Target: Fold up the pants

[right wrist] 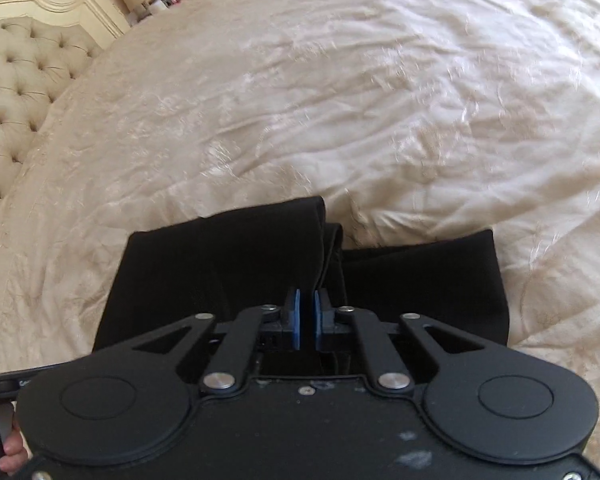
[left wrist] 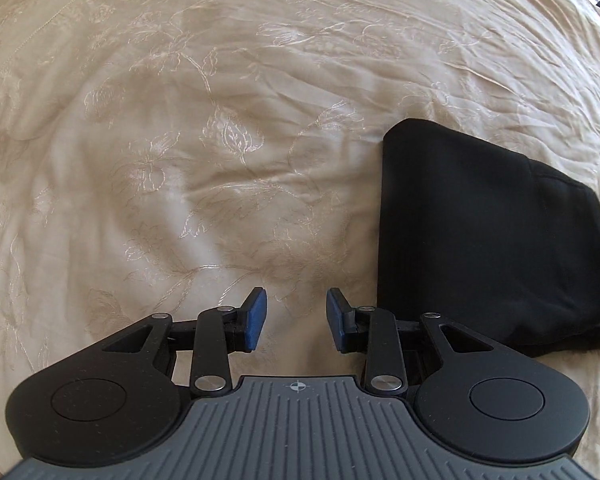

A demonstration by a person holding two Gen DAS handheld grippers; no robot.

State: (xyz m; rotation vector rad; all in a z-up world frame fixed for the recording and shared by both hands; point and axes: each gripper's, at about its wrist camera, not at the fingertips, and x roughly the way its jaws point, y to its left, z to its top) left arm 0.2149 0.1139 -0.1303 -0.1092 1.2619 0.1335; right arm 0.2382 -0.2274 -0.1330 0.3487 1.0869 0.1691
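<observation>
Black pants (left wrist: 476,224), soft matte knit, folded into a thick wedge with a rounded upper corner and one straight left edge, lying on a cream bedspread (left wrist: 188,128) near its close edge. Bedspread satin-glossy, wrinkled, stitched with pale leaf and flower outlines. Left gripper (left wrist: 297,318) poised above bare bedspread just beside the straight edge of the pants, blue ribbed pads (left wrist: 257,320) standing moderately apart, holding nothing. From the right wrist view, pants (right wrist: 228,272) showing two flat panels with a bunched fold ridge running between them. Right gripper (right wrist: 307,318) directly over that ridge, blue pads (right wrist: 297,320) drawn to a narrow slit; cannot tell whether any cloth is pinched between them. Tufted, buttoned headboard (right wrist: 16,96) in cream fabric with carved pale frame at the far left corner of the bed. Fingers (right wrist: 12,450) of a person visible at the bottom left corner.
</observation>
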